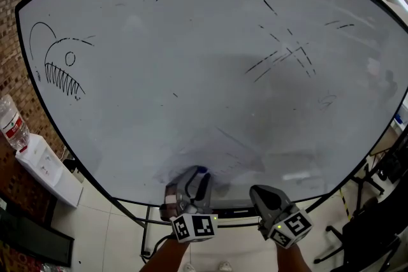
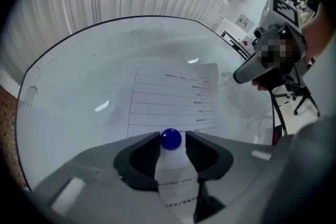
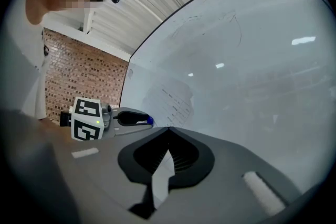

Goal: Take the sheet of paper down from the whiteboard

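Note:
The whiteboard [image 1: 204, 73] fills the head view. A printed sheet of paper [image 2: 170, 94] lies flat on it, pinned by a round blue magnet [image 2: 170, 139]. My left gripper [image 2: 172, 136] points level at the board. It is open, with the magnet between its fingertips and a small gap beside it. In the head view the left gripper [image 1: 194, 183] is at the board's lower edge, with the magnet [image 1: 201, 170] at its tip. My right gripper [image 3: 168, 128] is shut, and a white strip of the sheet [image 3: 160, 178] runs between its jaws. It sits to the right of the left gripper [image 3: 134, 119].
A fish sketch [image 1: 60, 64] and loose pen strokes [image 1: 284, 54] mark the board. A water bottle [image 1: 11, 121] and a white box [image 1: 44, 165] stand by the brick wall [image 1: 13, 67] at left. The board's stand [image 1: 150, 229] and dark chair frames [image 1: 376, 181] are below and right.

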